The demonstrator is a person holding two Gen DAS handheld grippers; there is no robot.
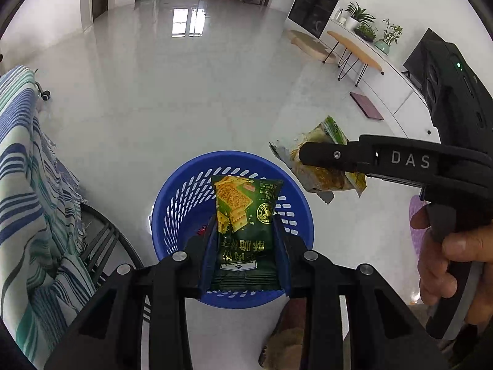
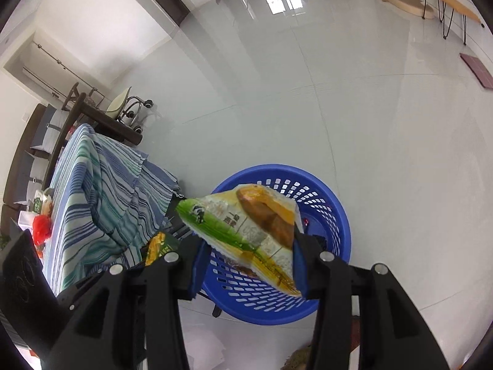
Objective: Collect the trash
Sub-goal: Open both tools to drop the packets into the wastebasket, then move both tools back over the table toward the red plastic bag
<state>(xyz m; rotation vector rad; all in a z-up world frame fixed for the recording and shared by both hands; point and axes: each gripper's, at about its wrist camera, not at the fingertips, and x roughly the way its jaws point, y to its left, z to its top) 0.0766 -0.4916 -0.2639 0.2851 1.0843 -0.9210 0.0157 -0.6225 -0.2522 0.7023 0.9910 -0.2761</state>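
Observation:
My left gripper (image 1: 245,231) is shut on a dark green cracker wrapper (image 1: 246,215) and holds it over the blue perforated basket (image 1: 178,203) on the floor. My right gripper (image 2: 246,240) is shut on a light green and yellow snack wrapper (image 2: 246,225) and holds it above the same basket (image 2: 332,209). The right gripper also shows in the left wrist view (image 1: 311,155), right of the basket, with its wrapper (image 1: 323,141) hanging from it. A small red scrap (image 2: 305,222) lies inside the basket. The green cracker wrapper shows in part at the lower left of the right wrist view (image 2: 160,246).
A blue striped cloth (image 2: 98,191) covers a table left of the basket; more litter, some of it red (image 2: 41,225), lies on its far end. A dark round metal frame (image 1: 101,240) stands beside the basket. Glossy pale floor (image 1: 154,92) stretches beyond. A wooden side table (image 1: 354,52) stands far right.

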